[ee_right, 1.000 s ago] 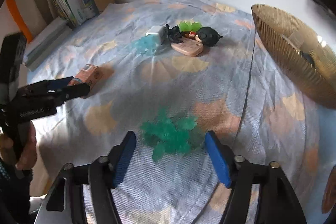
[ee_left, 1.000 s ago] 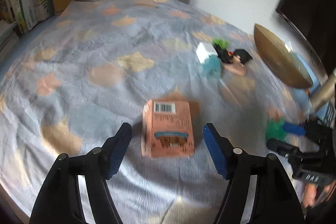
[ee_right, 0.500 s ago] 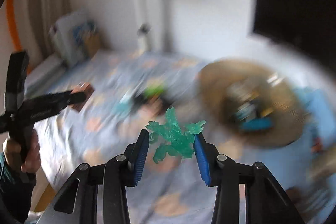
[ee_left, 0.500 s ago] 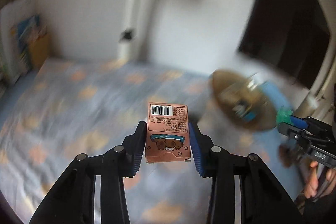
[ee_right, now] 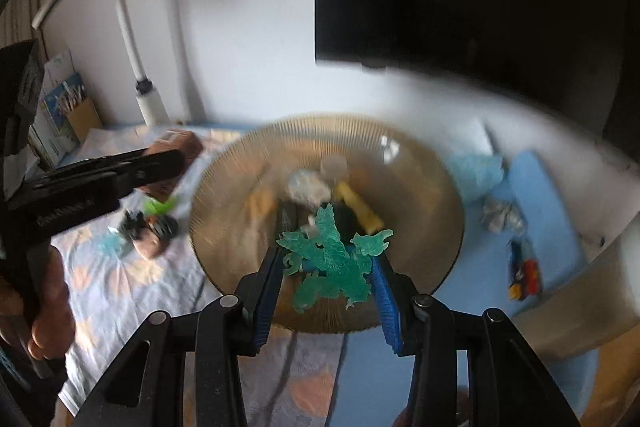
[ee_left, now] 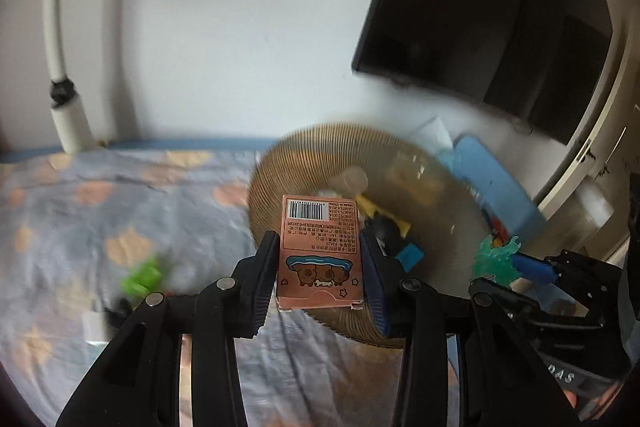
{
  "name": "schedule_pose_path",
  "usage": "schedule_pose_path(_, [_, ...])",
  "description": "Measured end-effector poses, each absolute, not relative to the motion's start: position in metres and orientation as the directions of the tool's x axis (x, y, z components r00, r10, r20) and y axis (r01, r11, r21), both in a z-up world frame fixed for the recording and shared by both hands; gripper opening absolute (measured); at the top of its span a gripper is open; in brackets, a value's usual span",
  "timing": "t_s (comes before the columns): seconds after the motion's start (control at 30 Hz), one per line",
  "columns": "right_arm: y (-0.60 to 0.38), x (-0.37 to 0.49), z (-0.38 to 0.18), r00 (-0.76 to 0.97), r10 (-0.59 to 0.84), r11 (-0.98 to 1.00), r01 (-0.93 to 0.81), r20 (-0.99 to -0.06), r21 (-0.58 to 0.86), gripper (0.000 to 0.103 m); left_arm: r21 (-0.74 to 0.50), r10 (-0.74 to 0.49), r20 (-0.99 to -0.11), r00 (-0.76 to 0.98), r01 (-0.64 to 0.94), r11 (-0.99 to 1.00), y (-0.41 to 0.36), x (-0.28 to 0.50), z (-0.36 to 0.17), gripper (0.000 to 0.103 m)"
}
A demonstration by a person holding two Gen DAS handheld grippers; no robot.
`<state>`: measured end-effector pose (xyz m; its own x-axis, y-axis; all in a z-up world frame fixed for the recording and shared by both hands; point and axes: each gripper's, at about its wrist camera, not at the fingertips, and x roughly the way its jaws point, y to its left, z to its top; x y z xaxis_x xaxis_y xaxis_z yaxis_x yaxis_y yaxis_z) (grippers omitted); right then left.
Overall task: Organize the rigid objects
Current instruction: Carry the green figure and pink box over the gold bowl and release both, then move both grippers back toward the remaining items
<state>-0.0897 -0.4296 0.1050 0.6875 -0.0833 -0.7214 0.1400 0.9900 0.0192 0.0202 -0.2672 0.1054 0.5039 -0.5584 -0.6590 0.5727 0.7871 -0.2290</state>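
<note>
left gripper (ee_left: 320,269) jaws clenched on pink box (ee_left: 320,253), held above near rim of ribbed bowl (ee_left: 304,147) | right gripper (ee_right: 326,277) jaws grasping green figure (ee_right: 334,259) over bowl | risk: grippers close together may collide; spiky figure could snag on release

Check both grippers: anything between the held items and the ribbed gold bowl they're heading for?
Nothing visible blocks either. The left gripper is shut on the pink carton, the right gripper on the green translucent figure; both hang in front of the gold bowl. The bowl already holds several items, blurred, so free landing space is unclear.
</note>
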Motion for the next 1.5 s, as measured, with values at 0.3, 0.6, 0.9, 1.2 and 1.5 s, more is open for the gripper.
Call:
schedule_pose_path(0.3, [-0.440, -0.094, 0.104, 0.678, -0.104, 0.980, 0.193, -0.728, 0.040, 0.059, -0.306, -0.610, -0.625, 0.487, 0.566, 0.765, -0.223, 0.015, 0.128, 0.053])
schedule_pose_path(0.6, [-0.405, -0.126, 0.160, 0.789, -0.057, 0.987, 0.138, -0.611, 0.087, 0.084, -0.278, -0.439, -0.445, 0.780, 0.346, 0.896, -0.061, -0.027, 0.179, 0.091])
schedule_pose_path(0.9, [-0.291, -0.115, 0.089, 0.737, 0.100, 0.993, -0.036, -0.669, 0.109, 0.085, -0.168, -0.159, -0.608, 0.778, 0.070, 0.983, 0.008, -0.017, 0.077, 0.102])
schedule_pose_path(1.2, [-0.240, -0.110, 0.010, 0.677, 0.078, 0.995, -0.093, -0.732, 0.020, 0.085, -0.057, -0.117, -0.653, 0.748, 0.105, 0.993, 0.005, -0.015, 0.034, 0.102])
schedule_pose_path(1.5, [-0.262, -0.108, 0.009, 0.669, 0.114, 0.992, -0.038, -0.735, 0.119, 0.085, -0.066, -0.145, -0.637, 0.757, 0.134, 0.989, 0.004, -0.022, 0.036, 0.102])
